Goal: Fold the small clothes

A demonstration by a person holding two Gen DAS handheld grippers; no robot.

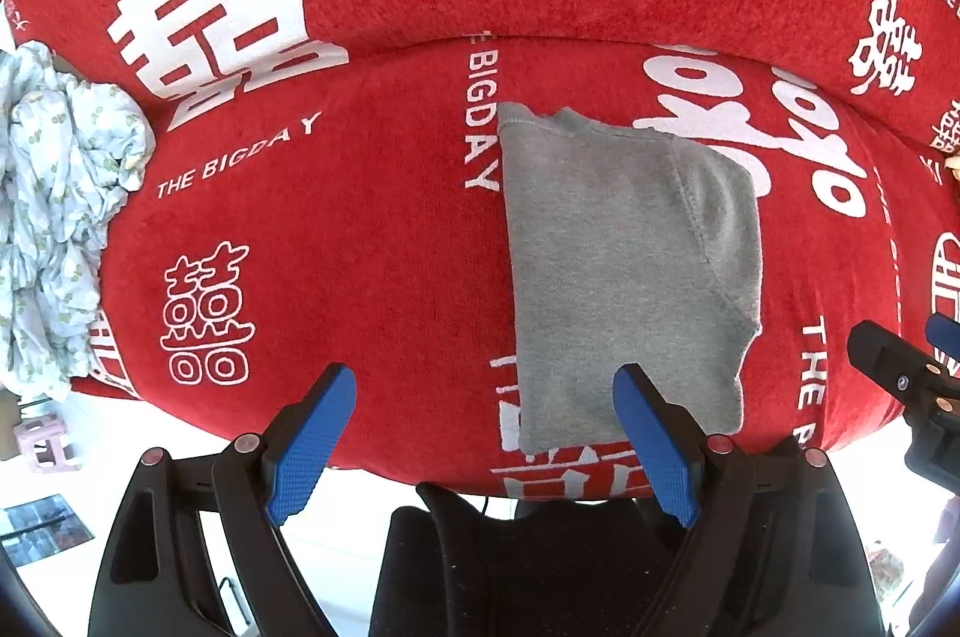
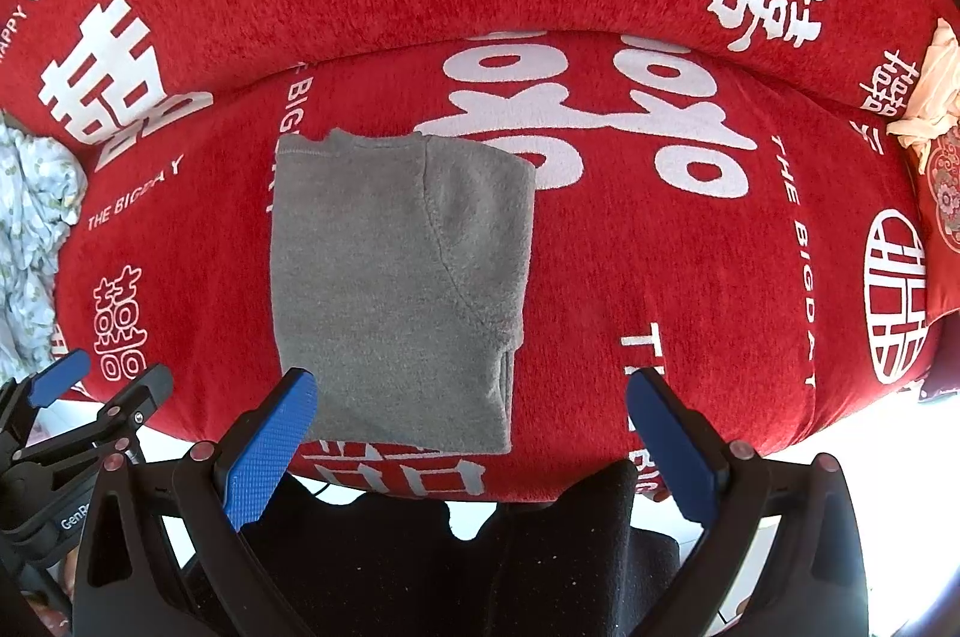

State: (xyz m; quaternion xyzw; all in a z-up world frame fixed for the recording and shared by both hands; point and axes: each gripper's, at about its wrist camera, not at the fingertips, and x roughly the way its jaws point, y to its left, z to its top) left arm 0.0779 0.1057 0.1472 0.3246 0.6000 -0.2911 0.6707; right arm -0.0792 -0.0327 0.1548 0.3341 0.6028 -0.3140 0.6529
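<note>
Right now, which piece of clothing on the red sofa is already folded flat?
The plain grey garment, a neat rectangle mid-seat. The pale floral-print cloth at the sofa's left end is still a crumpled heap.

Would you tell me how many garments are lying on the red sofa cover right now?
2. A folded grey top lies mid-seat, and a crumpled pale floral garment sits at the seat's left end. More may lie outside the views.

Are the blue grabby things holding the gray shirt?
No. The left gripper and right gripper both hang open above the folded gray shirt; nothing is held.
</note>
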